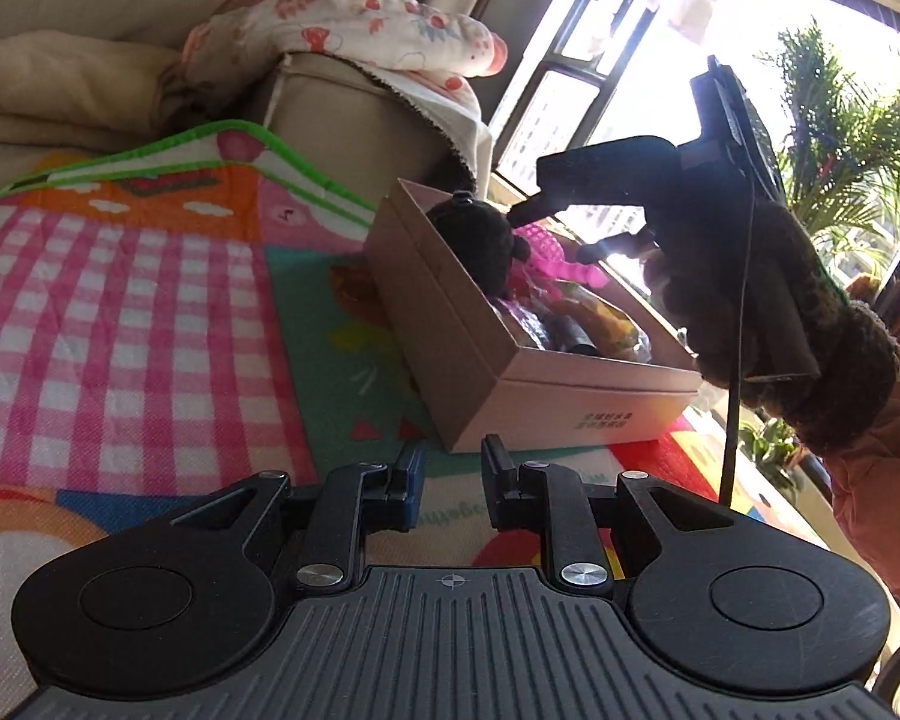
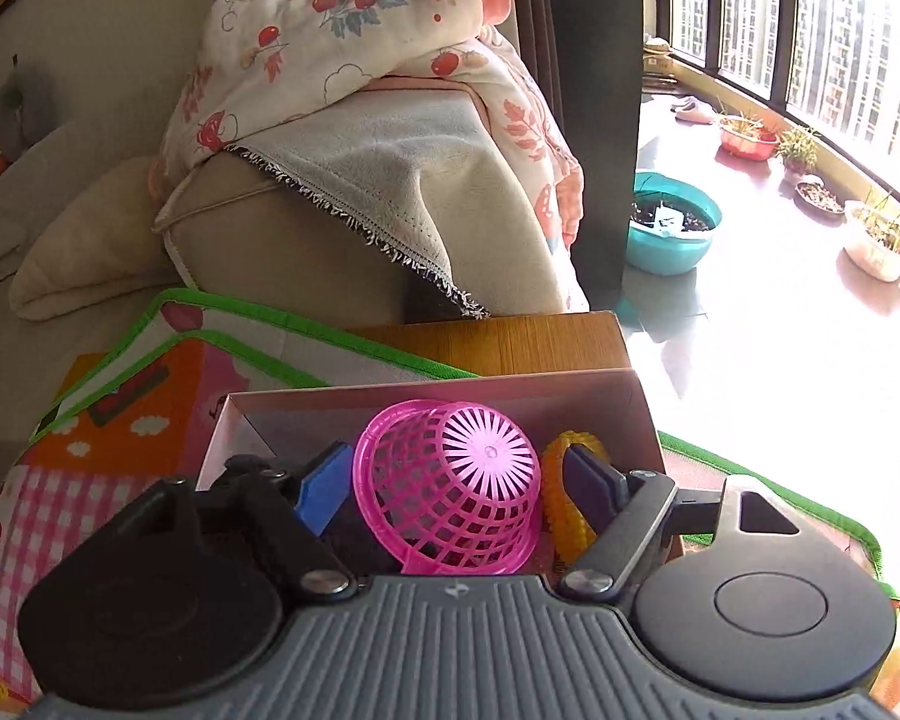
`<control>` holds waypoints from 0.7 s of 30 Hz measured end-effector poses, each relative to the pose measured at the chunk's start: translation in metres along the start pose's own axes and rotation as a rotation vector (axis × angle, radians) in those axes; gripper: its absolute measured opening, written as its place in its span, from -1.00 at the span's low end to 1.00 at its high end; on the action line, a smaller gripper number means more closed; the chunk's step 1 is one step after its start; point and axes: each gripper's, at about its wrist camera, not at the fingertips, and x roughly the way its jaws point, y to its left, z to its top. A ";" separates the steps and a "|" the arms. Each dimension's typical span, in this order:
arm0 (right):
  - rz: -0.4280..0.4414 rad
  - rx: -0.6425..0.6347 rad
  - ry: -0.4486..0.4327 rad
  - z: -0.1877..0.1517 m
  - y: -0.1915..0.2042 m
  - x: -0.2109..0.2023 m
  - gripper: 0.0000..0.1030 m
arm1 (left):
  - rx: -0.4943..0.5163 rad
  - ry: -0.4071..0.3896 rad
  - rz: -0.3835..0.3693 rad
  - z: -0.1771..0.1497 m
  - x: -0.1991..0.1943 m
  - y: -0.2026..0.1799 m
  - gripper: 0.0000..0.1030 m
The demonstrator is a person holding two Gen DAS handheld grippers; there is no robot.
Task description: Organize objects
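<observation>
We find the left tongs [image 1: 450,471] together and empty above the mat [image 1: 150,300], near the box [image 1: 546,384]. The right tongs [image 2: 456,480] stand apart around the pink basket [image 2: 450,480], which lies tipped inside the box; pad contact we cannot confirm.

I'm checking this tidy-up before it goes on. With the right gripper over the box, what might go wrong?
The pink basket lies tipped between the right gripper's open fingers; its rounded mesh may slip or flex if squeezed.

The cardboard box is crowded, so the fingers may knock the yellow toy.

The box sits near the table's corner and could be nudged.
</observation>
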 end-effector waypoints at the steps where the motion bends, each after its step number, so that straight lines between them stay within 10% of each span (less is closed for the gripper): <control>1: -0.004 -0.006 -0.012 -0.002 -0.005 -0.007 0.52 | -0.007 -0.006 0.002 0.002 -0.001 0.001 -0.57; 17: -0.013 -0.271 -0.170 -0.114 -0.056 -0.124 0.22 | 0.076 -0.019 0.063 0.057 0.027 -0.049 -0.56; 21: -0.018 -0.327 -0.122 -0.148 -0.057 -0.114 0.22 | 0.091 0.061 0.247 0.065 0.056 -0.055 -0.47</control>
